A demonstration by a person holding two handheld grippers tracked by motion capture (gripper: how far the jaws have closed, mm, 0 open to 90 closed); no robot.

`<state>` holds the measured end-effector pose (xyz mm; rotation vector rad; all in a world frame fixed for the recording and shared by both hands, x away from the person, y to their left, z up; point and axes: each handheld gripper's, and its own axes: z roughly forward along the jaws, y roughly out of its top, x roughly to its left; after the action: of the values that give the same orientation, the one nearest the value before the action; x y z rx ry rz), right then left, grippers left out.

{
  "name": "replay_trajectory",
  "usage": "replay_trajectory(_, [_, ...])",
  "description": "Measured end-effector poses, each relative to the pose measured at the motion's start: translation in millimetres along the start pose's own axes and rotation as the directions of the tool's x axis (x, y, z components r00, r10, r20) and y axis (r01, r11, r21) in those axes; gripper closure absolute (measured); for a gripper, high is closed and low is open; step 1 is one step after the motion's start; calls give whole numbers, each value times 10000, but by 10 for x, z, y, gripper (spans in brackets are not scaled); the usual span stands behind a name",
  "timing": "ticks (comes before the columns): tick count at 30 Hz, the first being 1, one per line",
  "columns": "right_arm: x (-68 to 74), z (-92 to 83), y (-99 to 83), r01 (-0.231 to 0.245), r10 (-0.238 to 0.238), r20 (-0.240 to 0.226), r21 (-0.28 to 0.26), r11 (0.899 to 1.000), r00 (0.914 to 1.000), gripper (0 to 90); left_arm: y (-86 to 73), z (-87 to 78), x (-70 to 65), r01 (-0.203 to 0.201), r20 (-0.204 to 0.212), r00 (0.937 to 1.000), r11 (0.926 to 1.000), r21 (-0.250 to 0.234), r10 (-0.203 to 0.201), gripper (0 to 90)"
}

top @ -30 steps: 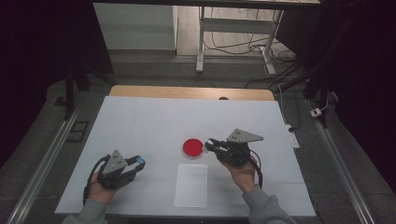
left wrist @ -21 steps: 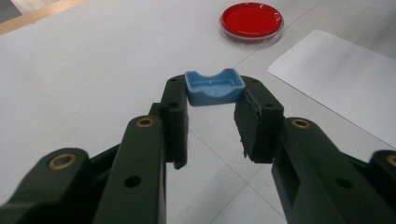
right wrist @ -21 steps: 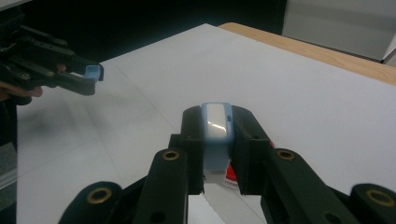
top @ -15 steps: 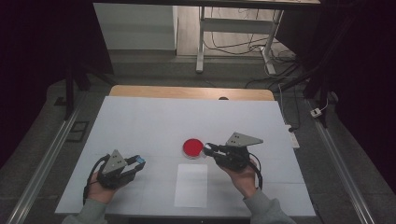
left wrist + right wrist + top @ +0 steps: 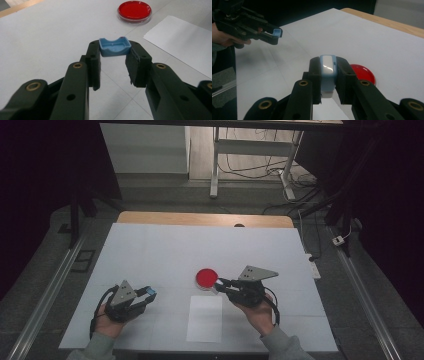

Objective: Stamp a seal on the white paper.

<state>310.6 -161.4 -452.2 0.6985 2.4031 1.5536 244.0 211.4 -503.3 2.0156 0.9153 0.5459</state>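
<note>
I'm holding my right gripper just beside the red dish, nearer than before, pinching a pale blue block, left gripper unmoved, pinching a blue cap

Left gripper held low near the front-left of the table in the left hand, jaws pointing toward the centre and clamped on a small light-blue plastic cap at the tips. Right gripper gripped in the right hand, forearm coming in from the bottom edge, jaws aimed left and pressed on a narrow blue-and-white plastic piece standing upright between the pads.
</note>
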Motion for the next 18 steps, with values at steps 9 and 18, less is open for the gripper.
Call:
replay_trajectory(9, [63, 48, -45, 94, -89, -159, 312, 9995, 9998, 752, -1, -1, -2, -28, 9, 10000, 10000, 13, 28, 649])
replay_trajectory(18, [130, 120, -89, 227, -198, -457, 654, 9976, 9988, 752, -8, 0, 8, -8, 25, 10000, 10000, 48, 8, 649])
